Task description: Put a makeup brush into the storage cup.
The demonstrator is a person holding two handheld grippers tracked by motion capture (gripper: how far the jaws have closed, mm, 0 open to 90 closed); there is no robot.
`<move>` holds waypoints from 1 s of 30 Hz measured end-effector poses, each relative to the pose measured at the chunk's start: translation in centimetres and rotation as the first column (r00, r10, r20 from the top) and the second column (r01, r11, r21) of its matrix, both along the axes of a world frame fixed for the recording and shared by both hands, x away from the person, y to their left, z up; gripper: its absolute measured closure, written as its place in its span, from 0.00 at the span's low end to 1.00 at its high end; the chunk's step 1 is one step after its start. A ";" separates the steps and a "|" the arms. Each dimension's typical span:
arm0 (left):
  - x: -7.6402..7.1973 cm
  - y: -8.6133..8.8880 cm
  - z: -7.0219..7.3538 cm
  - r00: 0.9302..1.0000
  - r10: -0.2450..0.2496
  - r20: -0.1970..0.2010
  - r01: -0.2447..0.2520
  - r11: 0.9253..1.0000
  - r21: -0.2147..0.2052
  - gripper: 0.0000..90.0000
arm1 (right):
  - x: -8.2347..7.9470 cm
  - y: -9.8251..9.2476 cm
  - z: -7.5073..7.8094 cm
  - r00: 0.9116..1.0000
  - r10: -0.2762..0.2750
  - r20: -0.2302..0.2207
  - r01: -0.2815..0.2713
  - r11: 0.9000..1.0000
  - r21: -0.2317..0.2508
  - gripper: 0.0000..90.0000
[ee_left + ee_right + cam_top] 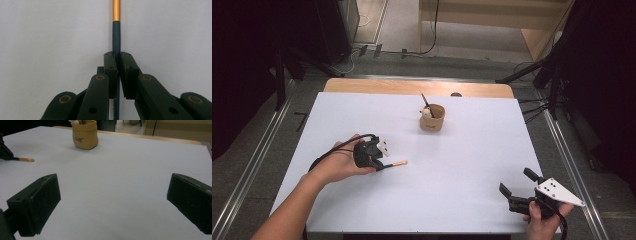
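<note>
A thin brush [397, 163] with a dark blue shaft [116, 35], a gold band and a pale tip [30, 159] lies level on the white table at the left. My left gripper [383, 166] is shut on the brush's shaft, and in the left gripper view its jaws [118, 58] pinch it from both sides. At the near right corner my right gripper [518, 182] is held open, its wide-apart jaws [113, 182] holding nothing above bare table.
A tan pot [432, 118] [85, 135] stands toward the back middle with a dark stick and a white item in it. The white table sheet [462, 165] ends at a wooden strip [412, 86] at the back. Metal rails run along both sides.
</note>
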State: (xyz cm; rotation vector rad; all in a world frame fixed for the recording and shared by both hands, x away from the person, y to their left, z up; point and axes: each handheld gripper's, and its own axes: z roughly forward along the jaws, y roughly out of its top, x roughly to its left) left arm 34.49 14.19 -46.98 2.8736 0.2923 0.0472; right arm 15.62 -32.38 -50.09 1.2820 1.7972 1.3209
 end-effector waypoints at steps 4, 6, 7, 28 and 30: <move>0.0 0.4 0.1 0.999 0.046 0.005 -0.045 0.998 -0.039 0.95 | 0.0 0.1 -0.1 1.000 0.001 -0.002 -0.001 1.000 0.002 0.00; 0.0 0.7 0.5 0.998 0.068 0.010 -0.067 0.994 -0.084 0.95 | 0.1 0.1 -0.1 1.000 -0.001 -0.003 0.001 1.000 0.004 0.00; 0.0 0.9 0.7 0.997 0.073 0.013 -0.071 0.991 -0.110 0.95 | 0.1 0.1 -0.1 1.000 -0.004 -0.001 0.004 1.000 0.004 0.00; -2.2 2.7 3.1 0.988 0.152 -0.003 -0.127 0.812 -0.569 0.95 | 0.4 4.2 2.5 0.999 0.005 0.042 -0.006 1.000 0.024 0.00; -2.3 2.6 3.2 0.988 0.155 -0.006 -0.128 0.793 -0.595 0.95 | 0.5 4.9 2.9 0.999 -0.007 0.041 0.007 1.000 0.011 0.00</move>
